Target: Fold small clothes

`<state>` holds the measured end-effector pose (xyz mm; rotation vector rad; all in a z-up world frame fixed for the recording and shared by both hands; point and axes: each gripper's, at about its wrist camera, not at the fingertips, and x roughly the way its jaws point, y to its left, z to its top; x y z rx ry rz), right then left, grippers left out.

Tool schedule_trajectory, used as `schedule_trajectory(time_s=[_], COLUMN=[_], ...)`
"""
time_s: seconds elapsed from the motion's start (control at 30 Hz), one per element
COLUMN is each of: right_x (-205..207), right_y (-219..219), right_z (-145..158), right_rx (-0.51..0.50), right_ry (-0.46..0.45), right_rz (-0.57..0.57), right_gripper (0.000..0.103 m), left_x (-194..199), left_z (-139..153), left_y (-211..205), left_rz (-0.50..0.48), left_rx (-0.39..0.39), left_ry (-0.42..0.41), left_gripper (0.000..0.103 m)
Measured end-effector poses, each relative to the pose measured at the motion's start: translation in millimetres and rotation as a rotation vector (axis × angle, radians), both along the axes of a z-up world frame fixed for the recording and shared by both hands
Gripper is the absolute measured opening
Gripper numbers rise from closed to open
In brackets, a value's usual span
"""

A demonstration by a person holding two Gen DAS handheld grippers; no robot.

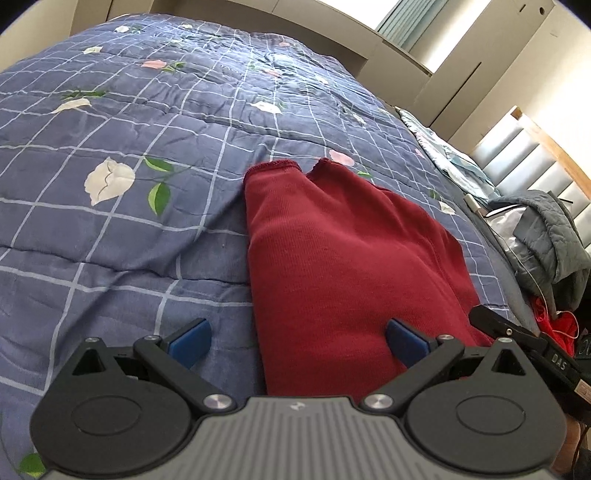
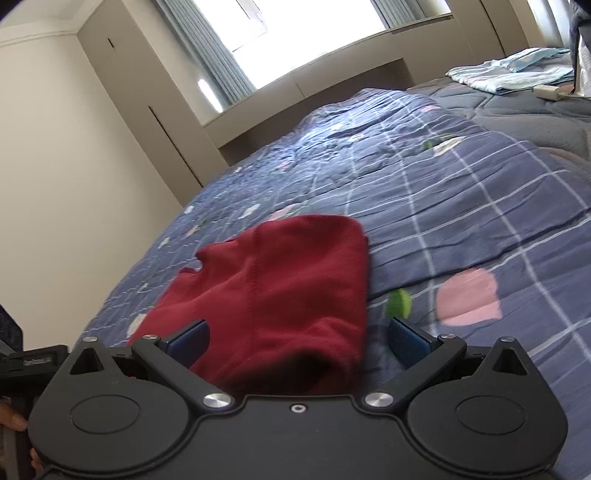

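A: Where does the garment lie?

B: The red garment (image 1: 343, 258) lies flat on the blue checked quilt (image 1: 122, 122) with its flower print, folded lengthwise so two hemmed ends sit side by side at the far end. In the right wrist view the same red garment (image 2: 280, 291) reaches toward the camera, its near edge passing under the tool body.

A: And the tools?

B: The left gripper (image 1: 297, 343) hangs low over the near end of the cloth, its blue pads (image 1: 192, 341) spread wide; one pad sits over the quilt just beside the cloth's left edge, the other over the red fabric. Nothing is pinched. The right gripper (image 2: 297, 341) is likewise spread wide, one blue pad (image 2: 408, 341) over the quilt beside the cloth's right edge, the other over the cloth. It grips nothing either.

A: Anything else around?

B: A grey quilted jacket (image 1: 546, 236) lies bunched at the bed's right edge, and light blue folded fabric (image 2: 506, 74) rests far off near the window (image 2: 306, 33)
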<state>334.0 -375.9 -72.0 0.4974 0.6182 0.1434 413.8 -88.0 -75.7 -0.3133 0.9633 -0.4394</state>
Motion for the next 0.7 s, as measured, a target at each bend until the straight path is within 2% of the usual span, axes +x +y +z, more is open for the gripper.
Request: schedule_trajectory(time_s=[0.1, 0.27, 0.37, 0.4, 0.43, 0.53, 0.7], right_x=[-4, -5, -7, -7, -8, -9, -9], right_y=[2, 8, 12, 12, 13, 14, 19], right_z=[-1, -2, -2, -3, -3, -4, -4], right_rx=[0.037, -0.001, -0.031, -0.034, -0.034, -0.044, -0.084], right_ry=[-0.014, -0.01, -0.011, -0.011, -0.011, -0.012, -0.014], right_rz=[0.014, 0.011, 0.006, 0.006, 0.004, 0.0, 0.002], right_gripper=[0.1, 0.096, 0.086, 0.078, 0.075, 0.071, 0.069], left_x=[-2, -3, -3, -3, -3, -3, -3], left_z=[1, 1, 1, 1, 1, 1, 0], left_y=[-4, -6, -6, -6, -6, -6, -7], left_rz=[0.0, 0.004, 0.004, 0.004, 0.005, 0.004, 0.003], left_rx=[0.019, 0.028, 0.027, 0.027, 0.027, 0.028, 0.031], left_ry=[-0.012, -0.022, -0.022, -0.022, -0.022, -0.023, -0.021], left_gripper=[0.103, 0.103, 0.103, 0.103, 0.103, 0.103, 0.103])
